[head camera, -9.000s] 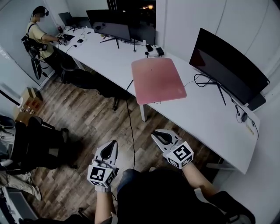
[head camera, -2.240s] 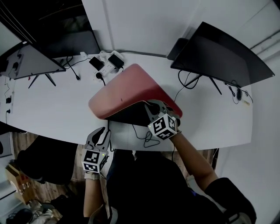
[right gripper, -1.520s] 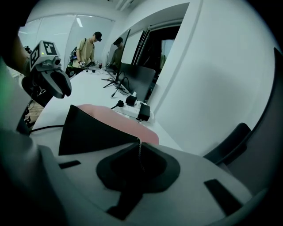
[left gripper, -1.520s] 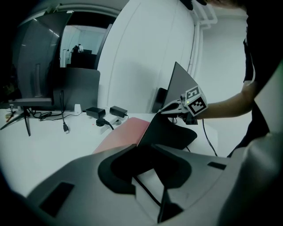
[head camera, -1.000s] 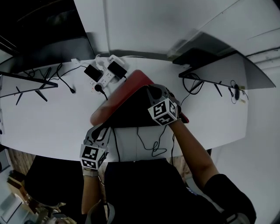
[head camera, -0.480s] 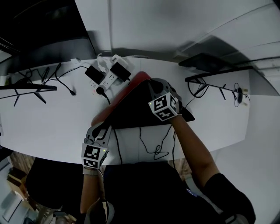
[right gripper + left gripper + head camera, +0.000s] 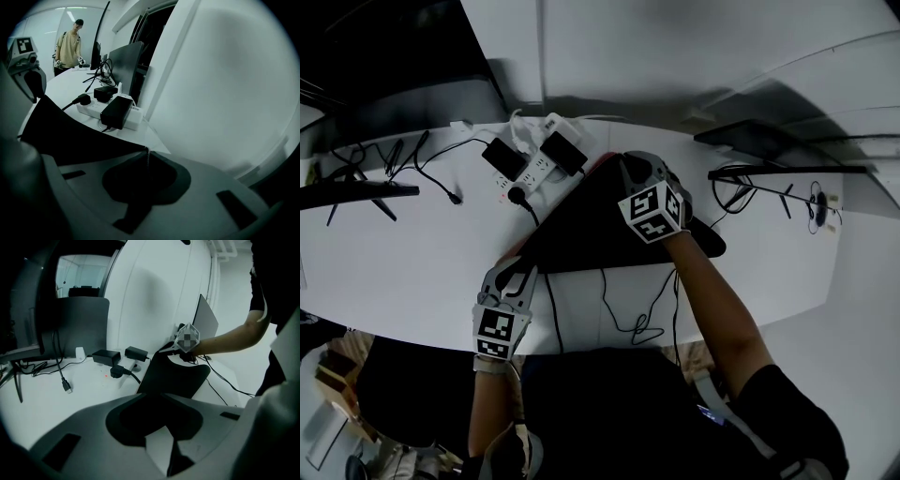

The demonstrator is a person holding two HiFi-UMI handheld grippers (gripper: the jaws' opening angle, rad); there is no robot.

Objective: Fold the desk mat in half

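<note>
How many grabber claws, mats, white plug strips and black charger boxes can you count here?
grippers: 2, the left gripper and the right gripper
desk mat: 1
white power strip: 1
black charger boxes on the strip: 2
total: 6

We note white desk (image 7: pixel 403 262), curved front edge. Landmark: white power strip (image 7: pixel 546 161) at back, black adapters plugged on top. Desk mat (image 7: pixel 591 239) just right of strip and nearer us, dark underside up. Loose black cables (image 7: pixel 431 173) left of strip. Cable loop (image 7: pixel 630 319) in front of strip, past mat. Monitor stands far left (image 7: pixel 382 206) and far right (image 7: pixel 785 195) of strip.
</note>
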